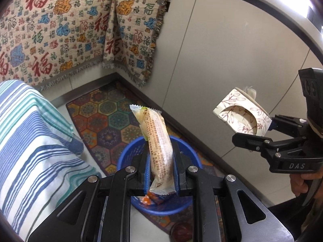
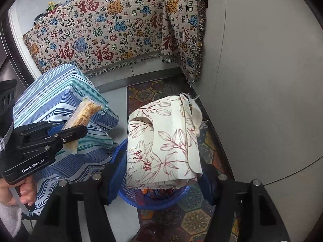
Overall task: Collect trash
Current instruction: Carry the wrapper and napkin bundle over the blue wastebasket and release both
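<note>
Snack wrapper (image 1: pixel 159 151), one, long and sealed with printed text down its side, clamped low between the pads of the left gripper (image 1: pixel 161 173); jaws narrowed to the wrapper's width; its free end stands up and leans away from the camera; held in the air over the blue basket (image 1: pixel 189 149); not touching it.

Tissue box (image 2: pixel 163 141), one, flattened cardboard with a lily print and an oval opening, gripped across its lower part by the right gripper (image 2: pixel 161 183); jaws closed to the box's width; a tuft of torn paper shows at its top edge; it hangs above the basket's rim, hiding most of the opening in the right wrist view.

Blue basket, one, round, perforated wall, standing on the patterned rug (image 2: pixel 193 219) near the rug's left edge; orange and red scraps already lie inside, count not readable.

Surroundings: one striped blue-and-white cloth (image 1: pixel 30 137) draped over something beside the basket; one fringed throw printed with characters (image 2: pixel 113 32) along the far wall; one dark reddish item (image 1: pixel 181 232) at the rug's near edge, blurred, identity not clear.

Step in hand, as judged: both pieces of trash lifted and carried to the basket; release not yet made.

Next move, as judged: centre each piece over the opening, then part the jaws, one gripper at a time so the wide box does not knock the wrapper aside.
</note>
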`<state>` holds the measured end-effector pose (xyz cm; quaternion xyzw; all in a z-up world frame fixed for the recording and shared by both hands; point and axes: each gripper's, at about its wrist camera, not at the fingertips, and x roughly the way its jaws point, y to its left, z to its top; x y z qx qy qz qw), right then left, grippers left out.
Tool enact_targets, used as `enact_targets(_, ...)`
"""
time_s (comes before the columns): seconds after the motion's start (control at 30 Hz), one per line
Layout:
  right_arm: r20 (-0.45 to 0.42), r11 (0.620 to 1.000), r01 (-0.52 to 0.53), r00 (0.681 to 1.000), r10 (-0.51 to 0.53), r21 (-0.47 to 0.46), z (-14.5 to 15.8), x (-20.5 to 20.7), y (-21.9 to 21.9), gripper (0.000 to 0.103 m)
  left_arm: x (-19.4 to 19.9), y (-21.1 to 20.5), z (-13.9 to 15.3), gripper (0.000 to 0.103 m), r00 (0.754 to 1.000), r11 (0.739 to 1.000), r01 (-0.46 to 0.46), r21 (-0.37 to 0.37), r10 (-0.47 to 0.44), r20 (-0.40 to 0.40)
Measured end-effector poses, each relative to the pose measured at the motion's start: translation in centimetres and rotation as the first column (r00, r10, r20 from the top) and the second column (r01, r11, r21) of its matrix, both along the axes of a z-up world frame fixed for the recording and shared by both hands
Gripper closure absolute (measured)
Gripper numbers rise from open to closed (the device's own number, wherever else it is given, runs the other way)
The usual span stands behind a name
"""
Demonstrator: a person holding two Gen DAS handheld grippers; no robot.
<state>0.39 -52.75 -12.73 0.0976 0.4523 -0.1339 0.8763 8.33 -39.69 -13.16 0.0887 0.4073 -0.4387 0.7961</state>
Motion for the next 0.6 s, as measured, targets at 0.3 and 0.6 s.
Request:
enact_targets(0.3,0.01,0.999,-0.043,0.999,0.043,-0.03,-1.5,1.1,-0.3,0.026,1.2,-1.9,-1.6,0.036,1.0,1.0,-0.022,0.006,0.022,-0.002)
enact_targets(0.6,0.084,0.998,-0.017,0.996,0.022,-0.061,0.2,1.1,-0.8,0.026,1.7,-1.4,-0.7,0.035,1.0,0.999,-0.011,-0.036,0.01,-0.022)
